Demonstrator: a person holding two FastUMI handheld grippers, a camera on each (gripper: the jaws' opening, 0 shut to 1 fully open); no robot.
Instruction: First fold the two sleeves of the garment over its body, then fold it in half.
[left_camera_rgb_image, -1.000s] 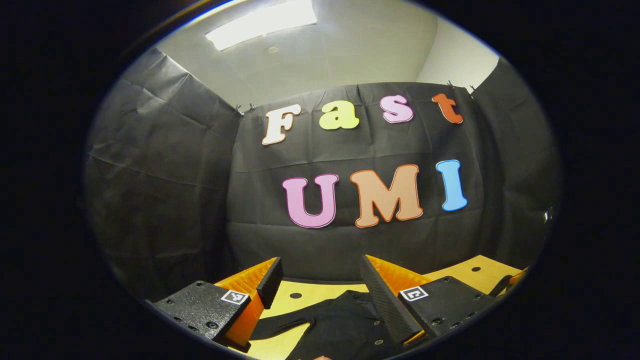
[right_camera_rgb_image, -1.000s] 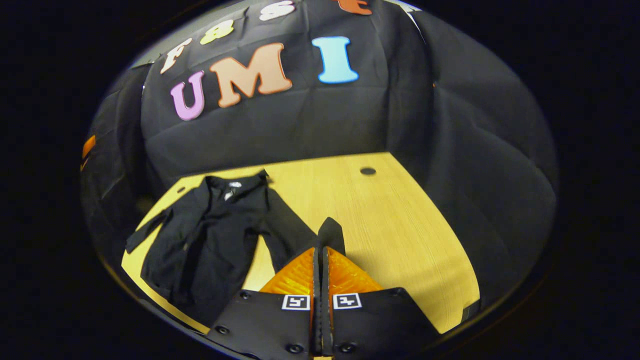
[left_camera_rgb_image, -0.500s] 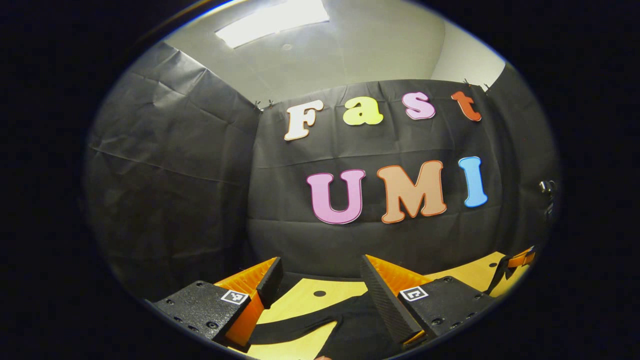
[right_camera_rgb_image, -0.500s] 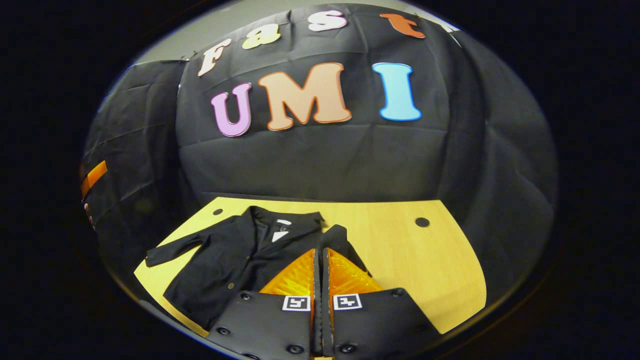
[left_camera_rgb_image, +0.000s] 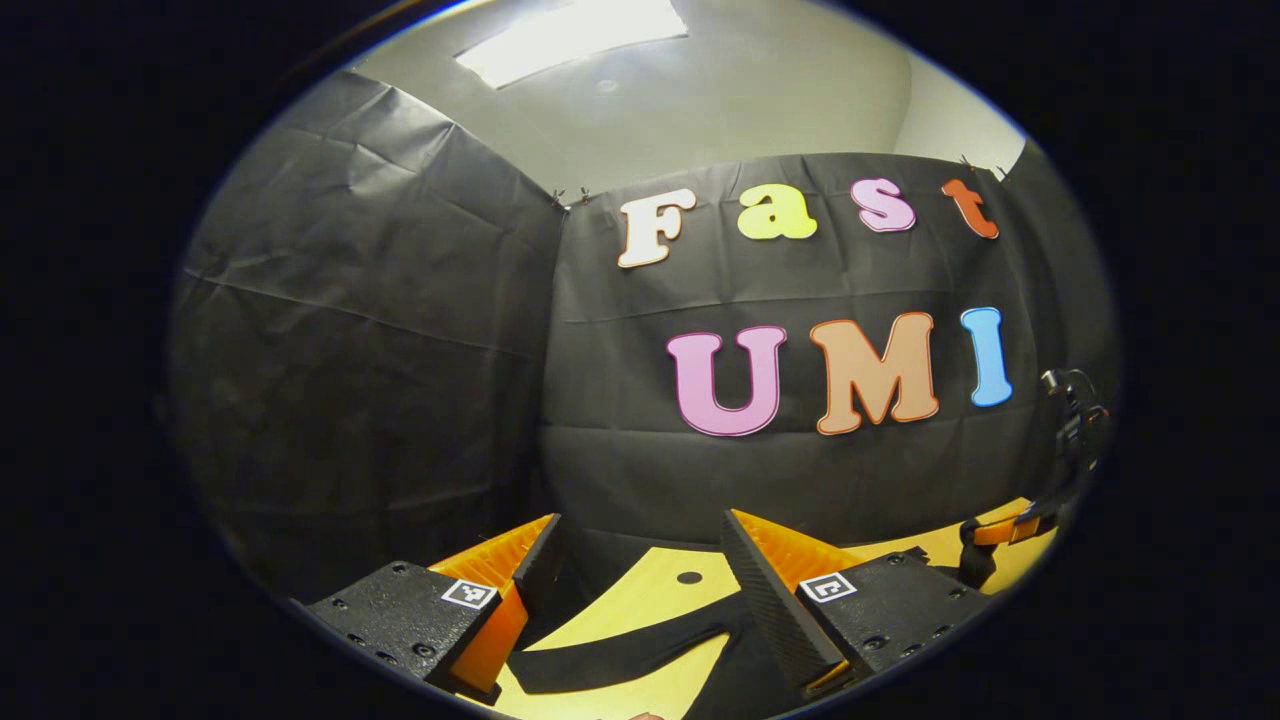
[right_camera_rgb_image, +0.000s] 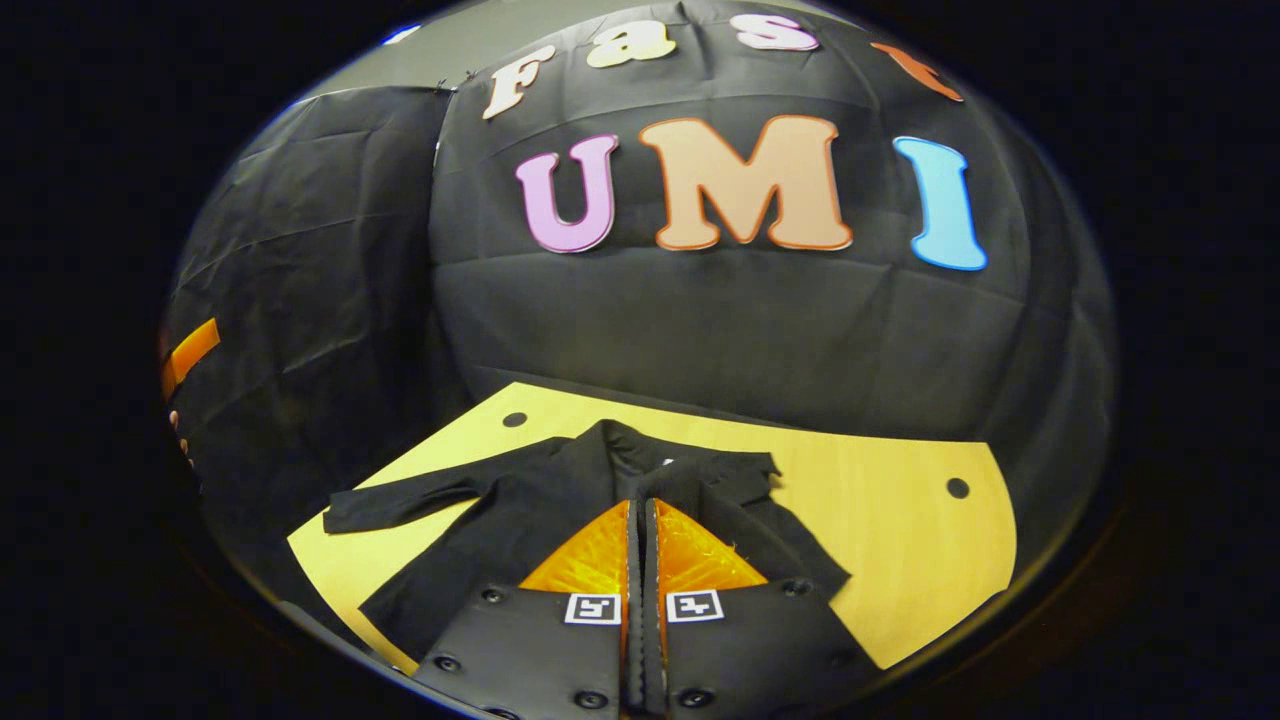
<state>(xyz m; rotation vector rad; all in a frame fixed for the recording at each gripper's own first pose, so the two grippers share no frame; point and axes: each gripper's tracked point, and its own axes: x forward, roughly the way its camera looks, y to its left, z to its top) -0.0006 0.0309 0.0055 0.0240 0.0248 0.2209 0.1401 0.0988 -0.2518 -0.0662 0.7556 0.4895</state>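
Progress: your right tool (right_camera_rgb_image: 640, 510) pinched closed, carrying one sleeve (right_camera_rgb_image: 790, 545) over the garment (right_camera_rgb_image: 520, 500) | left tool (left_camera_rgb_image: 640, 560) wide, empty | other sleeve (right_camera_rgb_image: 400, 497) flat on the desk (right_camera_rgb_image: 900, 540); halving unstarted.

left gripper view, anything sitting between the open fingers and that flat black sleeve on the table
Nothing visible. The left gripper is open above the black fabric sleeve, which lies flat on the yellow wooden table; bare tabletop and the booth wall lie between the fingers.

Left gripper (left_camera_rgb_image: 640, 560) hangs above the wooden table (left_camera_rgb_image: 640, 600), jaws wide apart, nothing between them. A black sleeve (left_camera_rgb_image: 620, 655) lies flat across the table below the fingers. Far right, the other gripper (left_camera_rgb_image: 1010, 530) peeks in at the table's edge.
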